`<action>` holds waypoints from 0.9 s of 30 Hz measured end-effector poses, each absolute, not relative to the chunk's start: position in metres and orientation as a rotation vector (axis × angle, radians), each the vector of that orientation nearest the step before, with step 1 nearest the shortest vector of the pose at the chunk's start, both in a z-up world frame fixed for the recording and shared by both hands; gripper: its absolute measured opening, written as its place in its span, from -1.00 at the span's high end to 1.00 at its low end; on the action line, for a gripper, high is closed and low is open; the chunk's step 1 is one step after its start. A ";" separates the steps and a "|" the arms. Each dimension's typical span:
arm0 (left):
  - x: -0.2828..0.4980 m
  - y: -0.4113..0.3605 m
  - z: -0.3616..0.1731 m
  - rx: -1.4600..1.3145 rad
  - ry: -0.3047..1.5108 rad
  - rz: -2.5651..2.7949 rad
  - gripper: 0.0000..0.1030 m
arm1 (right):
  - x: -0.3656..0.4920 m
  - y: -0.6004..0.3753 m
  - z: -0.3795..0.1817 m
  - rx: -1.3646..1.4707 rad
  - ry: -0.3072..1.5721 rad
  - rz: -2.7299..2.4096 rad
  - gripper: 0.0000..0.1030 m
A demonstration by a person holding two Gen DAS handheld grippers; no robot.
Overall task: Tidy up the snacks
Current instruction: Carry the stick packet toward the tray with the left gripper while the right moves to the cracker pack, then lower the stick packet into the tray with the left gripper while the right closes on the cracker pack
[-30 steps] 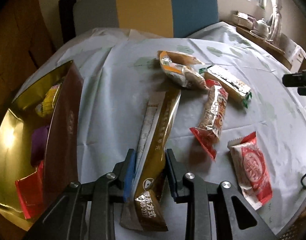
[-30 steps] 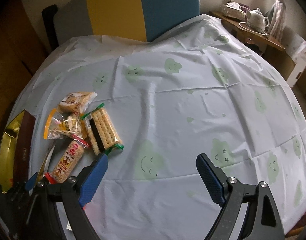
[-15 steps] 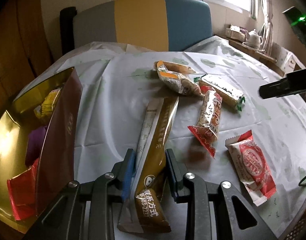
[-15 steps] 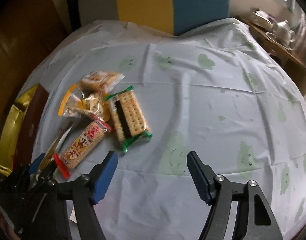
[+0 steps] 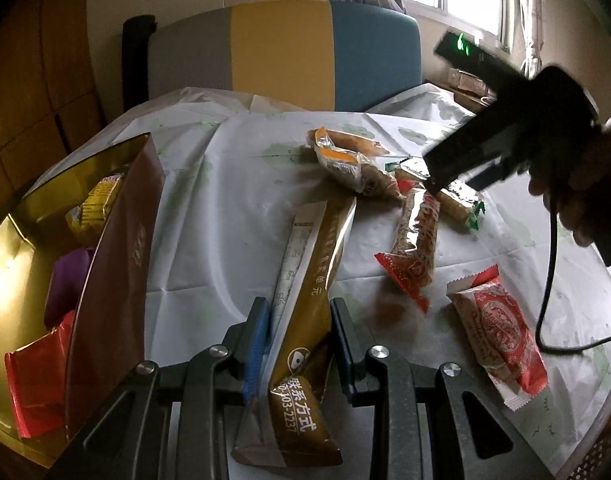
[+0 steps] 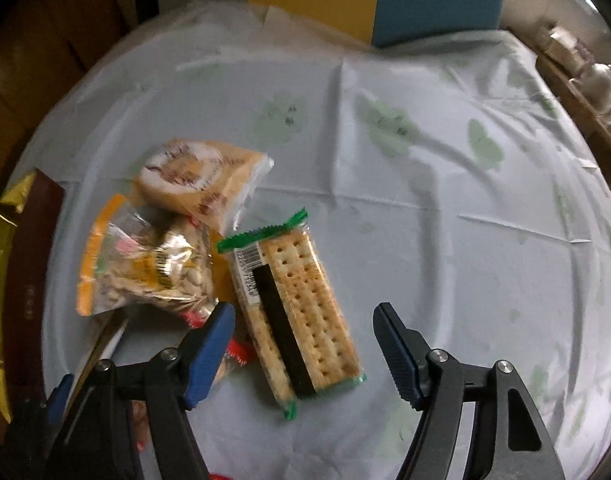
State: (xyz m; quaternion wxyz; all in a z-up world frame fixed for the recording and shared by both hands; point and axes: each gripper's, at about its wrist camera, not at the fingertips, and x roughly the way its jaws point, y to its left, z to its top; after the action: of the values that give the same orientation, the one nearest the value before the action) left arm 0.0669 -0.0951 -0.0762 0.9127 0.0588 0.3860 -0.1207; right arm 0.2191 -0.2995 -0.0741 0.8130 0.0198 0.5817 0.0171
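The long gold sachet was clamped in the left gripper at lower centre; the cracker pack lay between the unclenched right gripper's fingers.

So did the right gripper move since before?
Yes. The right gripper has come over toward the snack pile: the clear cracker packet with green ends, earlier off to its left, now lies between its open jaws on the pale tablecloth.
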 end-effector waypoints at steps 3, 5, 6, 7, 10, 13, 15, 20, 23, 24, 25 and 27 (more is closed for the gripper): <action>0.067 -0.093 -0.077 0.115 0.792 -0.253 0.42 | 0.220 -0.304 -0.084 0.035 1.276 0.038 -0.20; 0.066 -0.094 -0.077 0.120 0.788 -0.251 0.42 | 0.212 -0.313 -0.081 0.009 1.284 0.012 -0.03; 0.065 -0.094 -0.077 0.123 0.786 -0.249 0.42 | 0.208 -0.318 -0.081 0.004 1.293 -0.001 -0.03; 0.065 -0.094 -0.077 0.124 0.785 -0.248 0.42 | 0.203 -0.324 -0.081 -0.004 1.301 -0.015 -0.03; 0.063 -0.095 -0.078 0.128 0.783 -0.245 0.42 | 0.177 -0.340 -0.080 -0.018 1.337 -0.016 -0.03; 0.062 -0.097 -0.077 0.138 0.785 -0.241 0.42 | 0.151 -0.347 -0.081 -0.001 1.339 0.018 -0.06; 0.063 -0.098 -0.077 0.141 0.788 -0.239 0.42 | 0.141 -0.350 -0.082 0.008 1.299 0.023 -0.07; 0.068 -0.099 -0.074 0.134 0.815 -0.233 0.40 | 0.135 -0.341 -0.082 -0.055 1.265 0.024 -0.08; 0.072 -0.099 -0.072 0.130 0.842 -0.229 0.41 | 0.134 -0.337 -0.080 -0.081 1.259 0.023 -0.08; 0.073 -0.098 -0.070 0.113 0.859 -0.233 0.43 | 0.133 -0.333 -0.080 -0.091 1.257 0.023 -0.08; 0.073 -0.096 -0.068 0.090 0.872 -0.241 0.43 | 0.133 -0.331 -0.080 -0.104 1.255 0.023 -0.08; 0.074 -0.094 -0.065 0.060 0.899 -0.252 0.44 | 0.132 -0.323 -0.080 -0.128 1.250 0.023 -0.08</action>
State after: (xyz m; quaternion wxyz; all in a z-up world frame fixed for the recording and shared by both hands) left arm 0.0740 -0.0939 -0.0647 0.8927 0.0288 0.4331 -0.1216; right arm 0.1324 -0.3234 -0.0796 0.8091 -0.0598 0.5845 0.0107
